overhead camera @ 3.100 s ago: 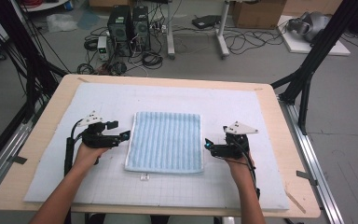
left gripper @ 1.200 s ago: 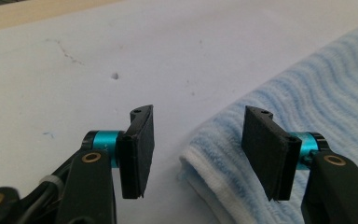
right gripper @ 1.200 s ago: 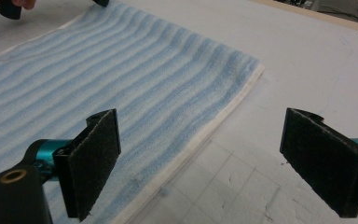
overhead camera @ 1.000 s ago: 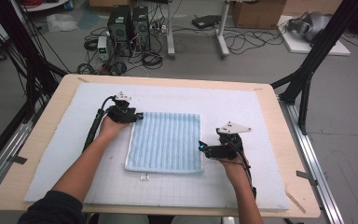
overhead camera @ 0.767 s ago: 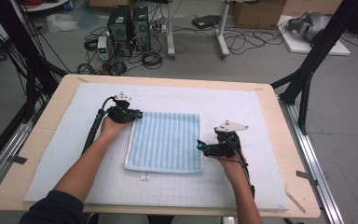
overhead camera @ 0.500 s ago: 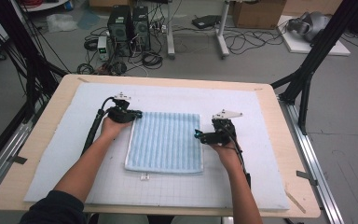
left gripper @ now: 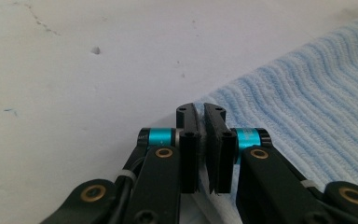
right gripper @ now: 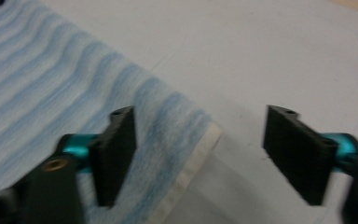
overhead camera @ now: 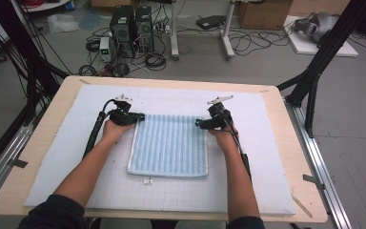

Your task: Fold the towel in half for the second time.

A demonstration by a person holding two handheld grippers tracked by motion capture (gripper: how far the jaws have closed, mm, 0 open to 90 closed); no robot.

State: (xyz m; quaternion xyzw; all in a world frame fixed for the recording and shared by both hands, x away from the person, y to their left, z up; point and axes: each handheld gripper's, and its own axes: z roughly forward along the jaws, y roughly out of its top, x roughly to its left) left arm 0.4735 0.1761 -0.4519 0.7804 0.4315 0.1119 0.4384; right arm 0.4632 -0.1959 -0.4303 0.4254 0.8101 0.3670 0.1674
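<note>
Though my right gripper (right gripper: 198, 156) view is blurred, I see it spread wide over the towel's (overhead camera: 170, 145) far right corner, while my left gripper (left gripper: 200, 140) pinches the far left corner.

Left tool (left gripper: 200, 140) has its jaws pressed together; right tool (right gripper: 205, 163) spread wide, both forearms extended forward

Even, bright overhead light, soft short shadows under the forearms on the white mat (overhead camera: 276, 157). High view sharp enough, mild edge distortion. Left gripper view crisp on the fingers (left gripper: 189, 140), towel (left gripper: 317, 121) softer at far edge. Right gripper view motion-blurred throughout, fingers (right gripper: 116, 154) smeared.
</note>
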